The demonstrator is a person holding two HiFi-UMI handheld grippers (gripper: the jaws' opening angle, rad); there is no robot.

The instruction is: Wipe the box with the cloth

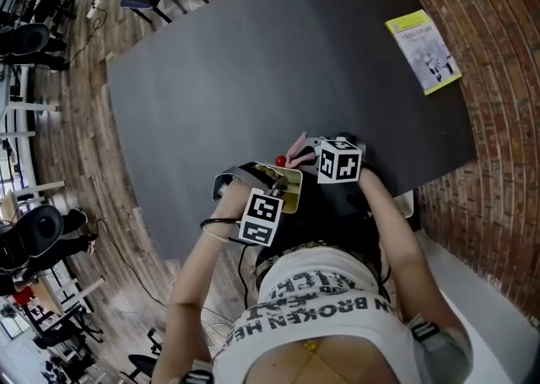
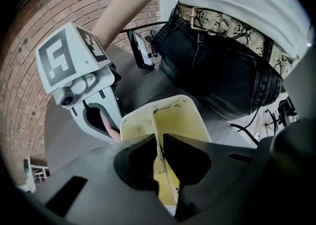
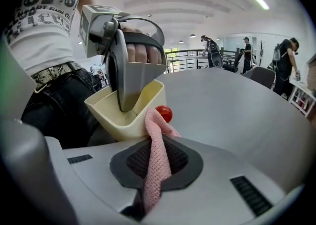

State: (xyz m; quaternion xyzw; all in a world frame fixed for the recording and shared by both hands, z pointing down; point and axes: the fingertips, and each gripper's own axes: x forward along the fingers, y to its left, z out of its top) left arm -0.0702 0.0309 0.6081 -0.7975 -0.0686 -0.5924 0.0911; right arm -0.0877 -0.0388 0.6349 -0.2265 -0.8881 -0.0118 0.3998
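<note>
Here the dark table (image 1: pixel 253 62) spreads open beyond the work, only a yellow booklet (image 1: pixel 424 51) near its far right corner. The pale yellow box (image 2: pixel 170 115) sits at the near edge by the person's waist. The left gripper (image 2: pixel 160 145) pinches one box wall; the right gripper (image 3: pixel 157 147) clamps the pink cloth (image 3: pixel 157 169), its top against the box beside a red ball (image 3: pixel 164 113).

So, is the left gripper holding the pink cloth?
No, the left gripper clamps the wall of the box; the cloth is pinched in the right gripper.
</note>
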